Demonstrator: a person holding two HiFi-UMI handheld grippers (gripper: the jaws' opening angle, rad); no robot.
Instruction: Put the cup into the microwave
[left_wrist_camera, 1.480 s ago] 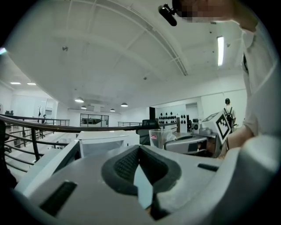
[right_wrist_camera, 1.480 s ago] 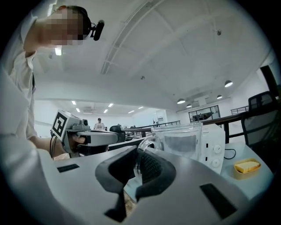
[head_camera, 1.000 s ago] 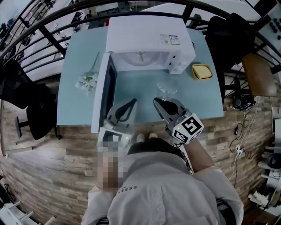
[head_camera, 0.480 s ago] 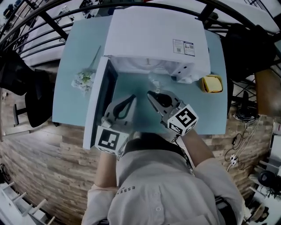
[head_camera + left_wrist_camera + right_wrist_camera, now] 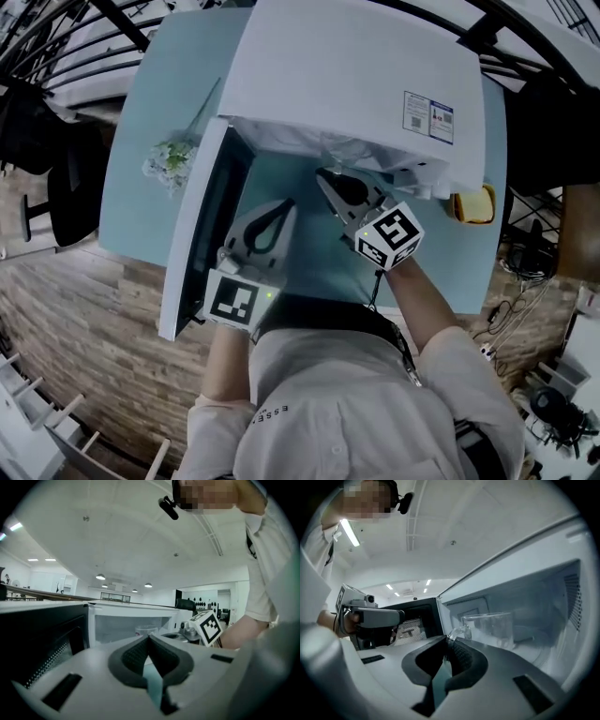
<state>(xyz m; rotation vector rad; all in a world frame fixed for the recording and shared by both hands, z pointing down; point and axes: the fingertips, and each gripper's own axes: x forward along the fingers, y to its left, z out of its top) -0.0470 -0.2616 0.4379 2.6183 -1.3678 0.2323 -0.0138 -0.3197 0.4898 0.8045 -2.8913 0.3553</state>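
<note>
Between the jaws of the right gripper (image 5: pixel 449 641) sits the handle of a clear glass cup (image 5: pixel 487 623), pinched at the very tips, which are pressed nearly together on it. At 12 o'clock from those tips the cup stands upright inside the open cavity of the white microwave (image 5: pixel 356 75). Whether its base touches the cavity floor cannot be told.

At 9 o'clock from the right gripper in the head view, just beside it, the left gripper (image 5: pixel 149 638) has its jaws pressed together with nothing between them. It points at the same opening, and from its own view the cup (image 5: pixel 146 630) shows small inside the cavity at 12 o'clock.

The microwave door (image 5: pixel 202 234) is swung wide open at 9 o'clock of the left gripper, its dark inner side facing the 2 grippers. On the pale blue desk (image 5: pixel 159 84), a small bunch of flowers (image 5: pixel 173 159) lies at 10 o'clock beyond the door, and a yellow object (image 5: pixel 473 204) sits at 3 o'clock beside the microwave.
</note>
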